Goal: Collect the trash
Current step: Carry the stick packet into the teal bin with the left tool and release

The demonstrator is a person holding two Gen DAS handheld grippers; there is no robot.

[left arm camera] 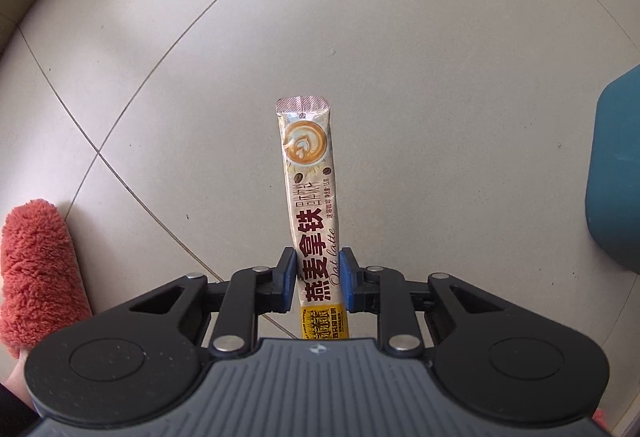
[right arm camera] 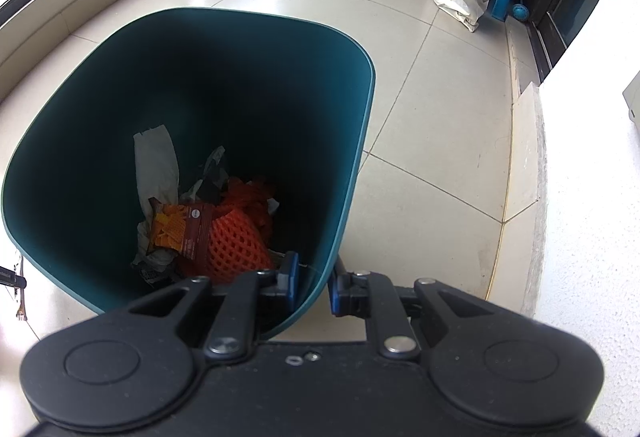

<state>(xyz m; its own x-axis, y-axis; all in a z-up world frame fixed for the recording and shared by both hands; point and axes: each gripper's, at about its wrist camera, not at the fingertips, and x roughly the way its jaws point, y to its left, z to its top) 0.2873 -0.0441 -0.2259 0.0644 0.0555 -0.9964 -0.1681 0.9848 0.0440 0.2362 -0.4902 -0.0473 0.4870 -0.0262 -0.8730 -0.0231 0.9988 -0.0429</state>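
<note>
Left gripper [left arm camera: 318, 279] sits bottom centre of its view, pinching a coffee sachet [left arm camera: 310, 197] low down, most of it poking out over the bare floor [left arm camera: 400, 37]. Right gripper [right arm camera: 314, 287] is clamped on the near rim of the teal bin [right arm camera: 208, 109], which fills the left of that view with wrappers [right arm camera: 180, 229] at the bottom. Risk, I'd guess: that sachet is slick and could slide out before reaching the bin.
</note>
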